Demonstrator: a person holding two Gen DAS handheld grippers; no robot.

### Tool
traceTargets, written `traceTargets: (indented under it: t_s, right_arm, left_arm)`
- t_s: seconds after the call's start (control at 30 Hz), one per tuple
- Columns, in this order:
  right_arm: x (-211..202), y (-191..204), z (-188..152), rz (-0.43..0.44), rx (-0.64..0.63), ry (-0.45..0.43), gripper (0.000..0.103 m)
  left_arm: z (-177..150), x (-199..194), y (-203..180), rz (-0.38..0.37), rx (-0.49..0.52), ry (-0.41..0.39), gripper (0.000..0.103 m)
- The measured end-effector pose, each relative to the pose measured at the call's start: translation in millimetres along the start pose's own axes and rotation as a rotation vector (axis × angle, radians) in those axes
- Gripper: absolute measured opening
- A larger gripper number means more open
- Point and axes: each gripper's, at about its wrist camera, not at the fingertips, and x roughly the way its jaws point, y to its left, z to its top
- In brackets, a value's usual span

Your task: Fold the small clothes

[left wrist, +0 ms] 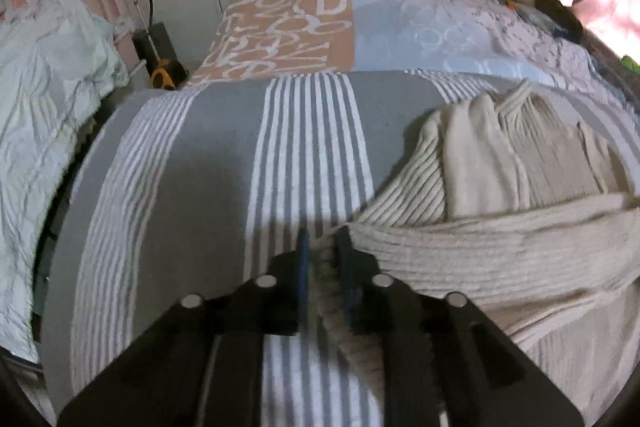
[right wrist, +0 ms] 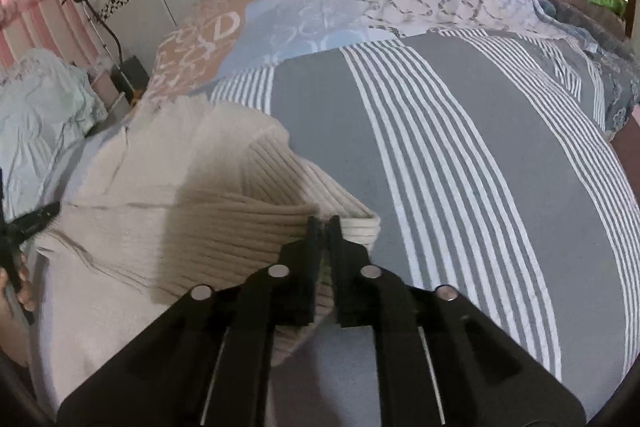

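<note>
The cream ribbed sweater (left wrist: 480,195) lay on the bed, on the grey-and-white striped cover (left wrist: 224,163), partly folded, with one sleeve drawn across its body. It looked soft and limp, a thick knit with some weight to it: the sort of cloth that sags between two holds and stretches along its ribs if pulled hard. It did not look slippery, and nothing about it seemed fragile beyond a chance of snagging a loop. To my eye the sensible places to take it were the doubled edges and corners, where the layers give something to pinch.

That was how it was held. The left hand-held gripper (left wrist: 322,239) had its jaws drawn narrow on a bunched end of the knit, which ran down between the fingers toward the camera. The right hand-held gripper (right wrist: 325,223) was likewise nearly closed, pinching the folded corner of the sweater (right wrist: 208,227) at its rolled edge. Both pointed forward and slightly down, low over the bed, the cloth spanning between them. At the left border of the right wrist view the other tool and a few fingers (right wrist: 24,291) of the person showed, close beside the garment.
</note>
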Motion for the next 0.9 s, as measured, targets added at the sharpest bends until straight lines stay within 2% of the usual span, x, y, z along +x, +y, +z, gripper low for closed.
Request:
traceTargets:
  t_s: [0.07, 0.1, 0.17, 0.23, 0.3, 0.47, 0.53, 0.63, 0.7, 0.87, 0.9]
  right_arm:
    - [-6.5, -2.7, -0.8, 0.001, 0.002, -0.027, 0.021]
    - [-11.8, -3.9, -0.3, 0.001, 0.008, -0.049, 0.027]
    - [-29.3, -3.5, 0.2, 0.022, 0.004, -0.120, 0.027]
    - [-37.7, 4.4, -0.1, 0.003, -0.042, -0.132, 0.031]
    - [-45.3, 16.2, -6.7, -0.004, -0.099, -0.123, 0.035]
    - [-52.7, 25.8, -30.9, 0.006, -0.124, -0.096, 0.039]
    - [-56.3, 26.8, -42.0, 0.007, -0.125, -0.091, 0.049]
    - [-59.3, 27.5, -56.1, 0.021, -0.116, -0.085, 0.055]
    - [-60.6, 27.9, -66.0, 0.016, -0.120, -0.081, 0.060]
    - [-64.6, 26.7, -66.0, 0.007, -0.092, -0.094, 0.061]
    - [-67.5, 27.3, -66.5, 0.013, -0.086, -0.097, 0.069]
  left_arm:
    - [-3.8, -5.6, 3.9, 0.043, 0.006, -0.014, 0.059]
    - [-4.9, -7.6, 6.1, 0.041, 0.002, -0.018, 0.061]
    - [-9.3, -15.4, 12.6, 0.014, -0.018, -0.017, 0.061]
    - [-13.9, -25.2, 13.3, 0.009, -0.018, -0.027, 0.061]
    - [-24.2, -39.0, 7.9, -0.003, 0.004, -0.034, 0.062]
    - [-52.3, -60.8, -12.2, -0.050, 0.055, -0.025, 0.064]
    - [-63.3, -69.2, -18.2, -0.060, 0.073, -0.025, 0.064]
    - [-79.6, -82.0, -22.3, -0.075, 0.080, -0.025, 0.067]
    - [-90.4, -89.4, -25.2, -0.061, 0.092, -0.029, 0.068]
    - [-93.4, -90.9, -26.0, -0.032, 0.086, -0.027, 0.070]
    - [-90.0, -90.6, -24.7, -0.041, 0.067, -0.019, 0.070]
